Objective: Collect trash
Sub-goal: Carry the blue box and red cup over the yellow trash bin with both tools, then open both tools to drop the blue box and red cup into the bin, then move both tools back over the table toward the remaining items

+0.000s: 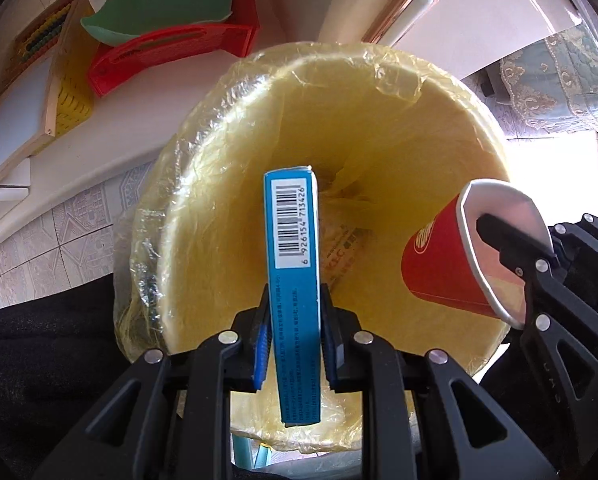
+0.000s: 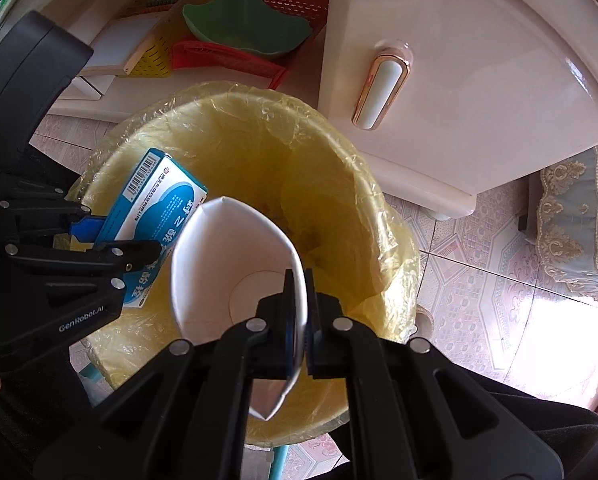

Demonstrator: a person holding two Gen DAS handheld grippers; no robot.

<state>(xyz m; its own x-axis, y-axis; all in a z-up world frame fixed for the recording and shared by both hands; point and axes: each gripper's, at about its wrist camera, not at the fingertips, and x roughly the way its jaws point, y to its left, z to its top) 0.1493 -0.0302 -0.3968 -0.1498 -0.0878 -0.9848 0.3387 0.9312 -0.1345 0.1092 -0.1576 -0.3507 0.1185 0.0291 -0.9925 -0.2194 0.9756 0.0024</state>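
A round bin lined with a yellow plastic bag (image 1: 439,92) fills the left wrist view and also shows in the right wrist view (image 2: 379,184). My left gripper (image 1: 295,332) is shut on a blue box with a barcode (image 1: 295,232), held upright over the bin mouth; the box also shows in the right wrist view (image 2: 155,200). My right gripper (image 2: 298,312) is shut on the rim of a red paper cup (image 1: 443,268), squashed flat, its white inside (image 2: 235,256) facing me, over the bin. Some wrapper lies deep in the bin (image 1: 347,248).
A white cabinet (image 2: 479,60) with a gold handle (image 2: 381,88) stands behind the bin. On a low shelf lie red baskets (image 1: 171,52), a green dish (image 1: 159,4), a yellow basket (image 1: 73,104) and a wooden abacus board (image 1: 23,96). A lace-covered seat (image 2: 579,220) is at right on the tiled floor.
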